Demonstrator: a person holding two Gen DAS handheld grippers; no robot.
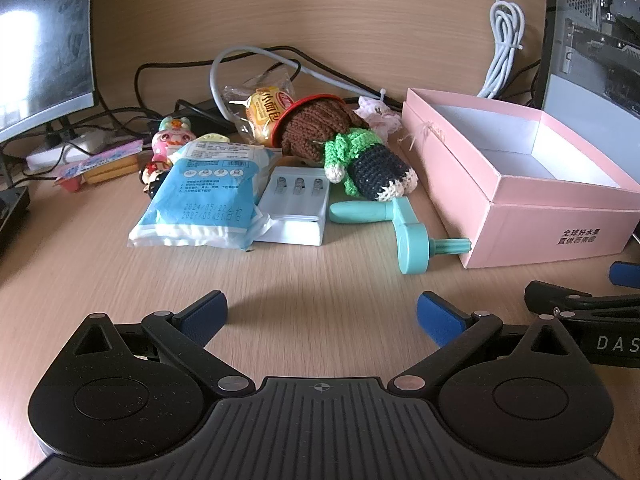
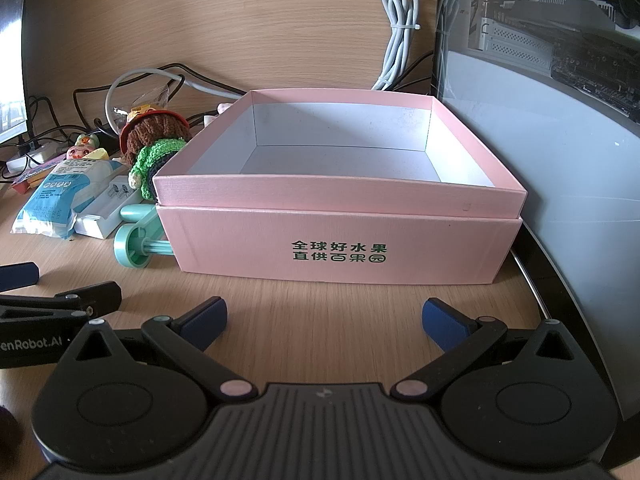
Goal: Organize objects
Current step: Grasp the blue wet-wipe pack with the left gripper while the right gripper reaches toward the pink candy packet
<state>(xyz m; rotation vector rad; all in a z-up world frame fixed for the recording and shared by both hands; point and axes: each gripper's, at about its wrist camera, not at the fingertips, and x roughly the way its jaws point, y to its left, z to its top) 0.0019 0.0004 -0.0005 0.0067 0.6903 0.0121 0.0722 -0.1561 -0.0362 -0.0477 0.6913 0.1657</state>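
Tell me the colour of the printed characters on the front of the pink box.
Dark green, on the pink box; the right wrist view shows them best.

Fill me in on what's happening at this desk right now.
A person holds two grippers, both open and empty, low over the desk. The left gripper faces a pile of clutter: a blue packet, a white battery case, a crocheted doll and a teal crank handle. The right gripper faces the open pink box, which has nothing in it. Nothing has been picked up yet.
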